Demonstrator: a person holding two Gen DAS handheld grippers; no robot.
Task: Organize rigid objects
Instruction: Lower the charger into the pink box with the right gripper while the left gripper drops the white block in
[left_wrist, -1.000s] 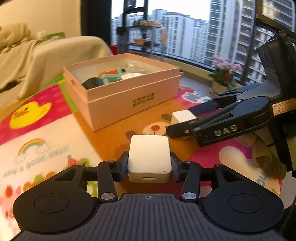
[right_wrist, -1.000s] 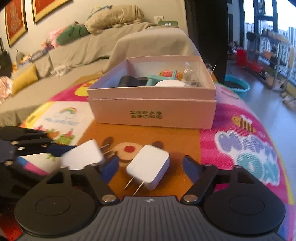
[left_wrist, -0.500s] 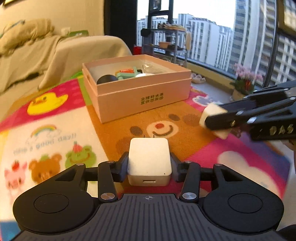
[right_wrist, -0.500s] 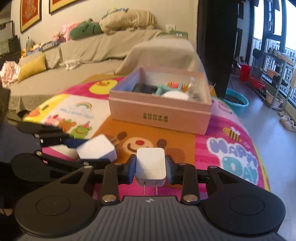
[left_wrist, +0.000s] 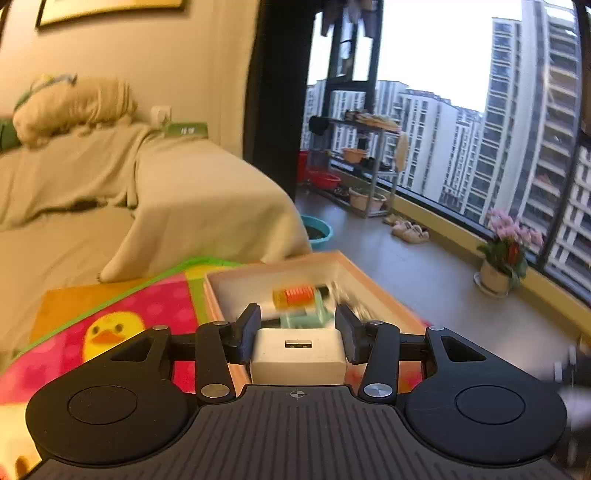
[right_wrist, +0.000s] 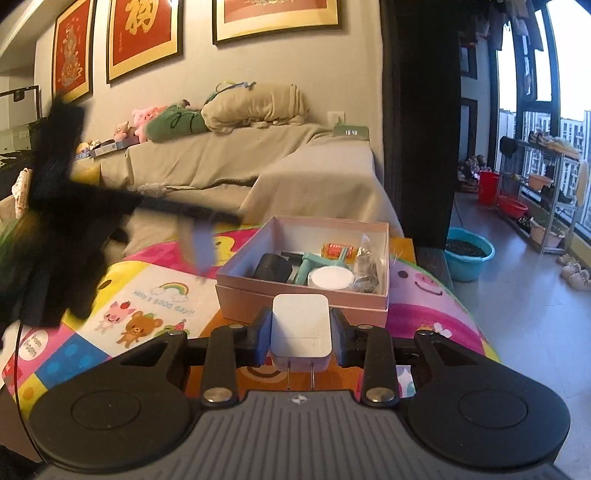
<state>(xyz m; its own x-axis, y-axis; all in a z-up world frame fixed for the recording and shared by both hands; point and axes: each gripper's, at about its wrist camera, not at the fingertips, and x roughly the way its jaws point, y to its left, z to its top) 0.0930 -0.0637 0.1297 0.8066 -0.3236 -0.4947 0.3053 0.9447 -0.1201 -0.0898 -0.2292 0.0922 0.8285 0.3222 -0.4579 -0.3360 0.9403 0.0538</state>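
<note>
- Left gripper (left_wrist: 298, 338) fingers clamp a white USB charger (left_wrist: 298, 357), low centre of the left view, in front of the pink box (left_wrist: 373, 284).
- Right gripper (right_wrist: 300, 338) has just closed; its fingers pinch a white plug (right_wrist: 300, 328), prongs toward the camera.
- Box (right_wrist: 280, 295) sits mid-frame on the mat (right_wrist: 155, 295).

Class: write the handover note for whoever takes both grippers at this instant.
Left gripper: jaws shut on a white USB charger, held over the pink box.
Right gripper: jaws shut on a white two-prong plug adapter, short of the box.
Done: both chargers are off the mat; the box already holds several items.
Left: put both in the box.
</note>
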